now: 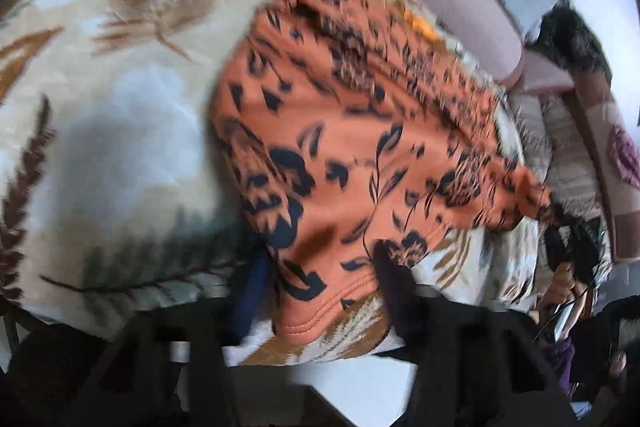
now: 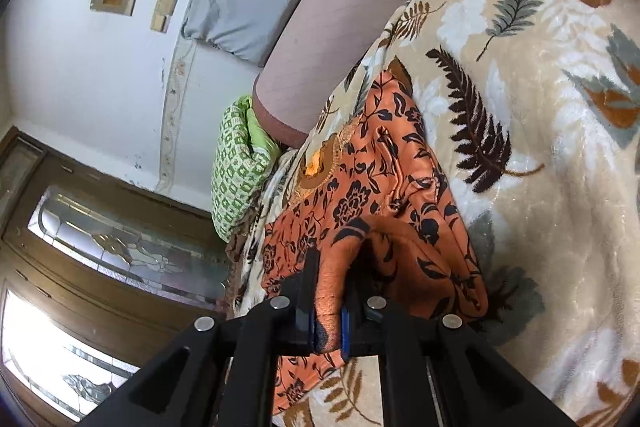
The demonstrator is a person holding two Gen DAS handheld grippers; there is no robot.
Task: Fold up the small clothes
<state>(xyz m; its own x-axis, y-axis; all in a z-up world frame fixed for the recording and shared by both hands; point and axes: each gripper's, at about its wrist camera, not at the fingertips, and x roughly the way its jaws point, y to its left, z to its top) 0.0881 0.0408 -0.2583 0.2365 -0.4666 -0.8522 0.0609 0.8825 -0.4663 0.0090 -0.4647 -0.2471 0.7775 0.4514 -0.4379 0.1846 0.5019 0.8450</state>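
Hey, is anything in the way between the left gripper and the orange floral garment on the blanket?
Nothing visible. The left gripper straddles the hem of the orange floral garment on the leaf-print blanket; the right gripper is clamped on another edge.

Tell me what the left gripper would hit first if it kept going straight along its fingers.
Most likely the orange floral garment: the left gripper has its open fingers either side of the hem, with the leaf-print blanket underneath. The picture is blurred, so depth is uncertain.
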